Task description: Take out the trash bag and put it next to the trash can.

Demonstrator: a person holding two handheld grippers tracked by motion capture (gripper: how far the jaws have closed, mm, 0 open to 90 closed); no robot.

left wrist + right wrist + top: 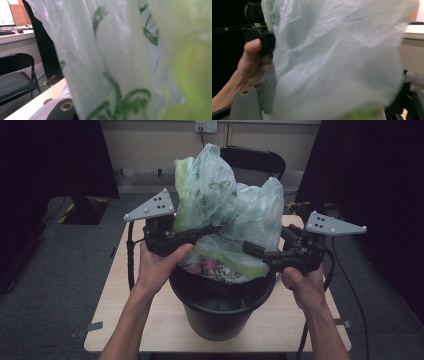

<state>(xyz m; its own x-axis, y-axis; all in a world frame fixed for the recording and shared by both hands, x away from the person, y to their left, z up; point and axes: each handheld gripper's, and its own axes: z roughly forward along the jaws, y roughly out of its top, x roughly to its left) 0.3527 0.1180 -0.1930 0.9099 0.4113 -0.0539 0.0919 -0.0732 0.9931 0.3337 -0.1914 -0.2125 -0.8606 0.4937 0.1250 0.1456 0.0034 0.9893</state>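
Left gripper view is nearly all bag (120,62), so close that I cannot see my own fingers there. In the right gripper view the bag (337,62) covers those fingers too. From the high view, my left gripper (212,228) has its fingers pinched together on the bag's (235,210) left side. My right gripper (252,249) reaches its lower right side; I cannot tell if those fingers pinch it. One bag, held up over one black bin (220,312) on the counter (125,315).
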